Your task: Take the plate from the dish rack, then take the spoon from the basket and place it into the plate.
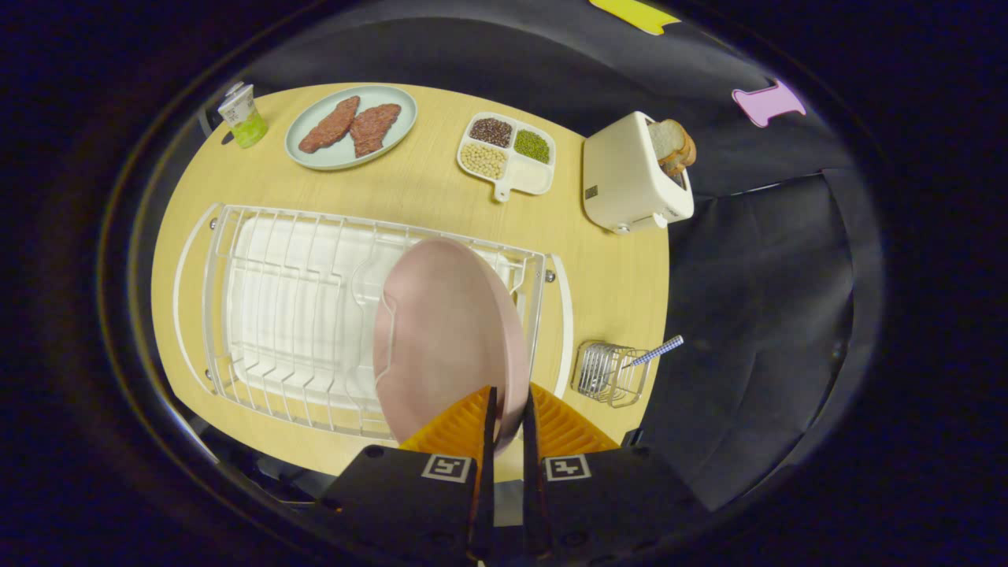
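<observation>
Right up front, the gripper (508,413) is seen with its jaws nearly closed, and the near rim of a pink plate (445,339) is pinched between them, so both sides of the rim are pressed. That plate is held up on edge, tilted a bit, its back face turned toward the camera, over the right end of the white wire dish rack (291,315). Whether its far rim touches the rack wires can't be told from this angle.

A white drip tray (276,299) is visible under the rack wires, and the slots to the left of the plate are seen bare. Just right of the rack, near the bench (425,197) edge, a small wire basket (610,372) is parked, with a spoon (657,351) stuck in it; only its checked handle is shown, leaning out to the right.

Further back on the wooden bench, a pale blue oval plate (315,153) with two brown meat patties (350,126) is laid out, and a small carton with a green bottom (242,116) is stood to its left. A divided white dish (529,175) with beans and grains is placed right of the oval plate. A cream toaster (626,177) with bread slices (671,146) poking out is set at the far right corner.
</observation>
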Tool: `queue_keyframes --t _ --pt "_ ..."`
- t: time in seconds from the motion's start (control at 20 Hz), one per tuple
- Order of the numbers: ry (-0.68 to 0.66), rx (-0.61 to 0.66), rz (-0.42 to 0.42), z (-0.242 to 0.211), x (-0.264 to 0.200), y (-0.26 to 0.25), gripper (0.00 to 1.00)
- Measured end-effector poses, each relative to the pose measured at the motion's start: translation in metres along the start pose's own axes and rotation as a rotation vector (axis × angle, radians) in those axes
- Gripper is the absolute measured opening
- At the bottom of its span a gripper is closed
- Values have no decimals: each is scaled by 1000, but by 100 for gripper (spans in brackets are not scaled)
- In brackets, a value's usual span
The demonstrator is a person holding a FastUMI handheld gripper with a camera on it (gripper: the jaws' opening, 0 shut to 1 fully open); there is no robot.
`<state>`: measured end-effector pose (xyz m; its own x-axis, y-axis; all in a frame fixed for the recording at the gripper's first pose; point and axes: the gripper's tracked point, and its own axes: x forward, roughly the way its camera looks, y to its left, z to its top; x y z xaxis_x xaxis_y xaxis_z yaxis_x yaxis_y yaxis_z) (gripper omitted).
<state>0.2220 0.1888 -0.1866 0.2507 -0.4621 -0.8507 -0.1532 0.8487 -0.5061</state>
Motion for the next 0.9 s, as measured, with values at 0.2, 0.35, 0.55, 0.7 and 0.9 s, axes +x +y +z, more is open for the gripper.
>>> queue_keyframes --t 0.2,0.35,0.55,0.7,0.9 --pt "-21 89 -8 2 -10 -10 11" --pt "-118 98 -83 14 -27 -35 10" --pt "-217 100 -53 6 -53 -52 10" --pt "-212 118 83 -31 -54 -57 10" --pt "-170 162 325 -97 -26 -52 10"
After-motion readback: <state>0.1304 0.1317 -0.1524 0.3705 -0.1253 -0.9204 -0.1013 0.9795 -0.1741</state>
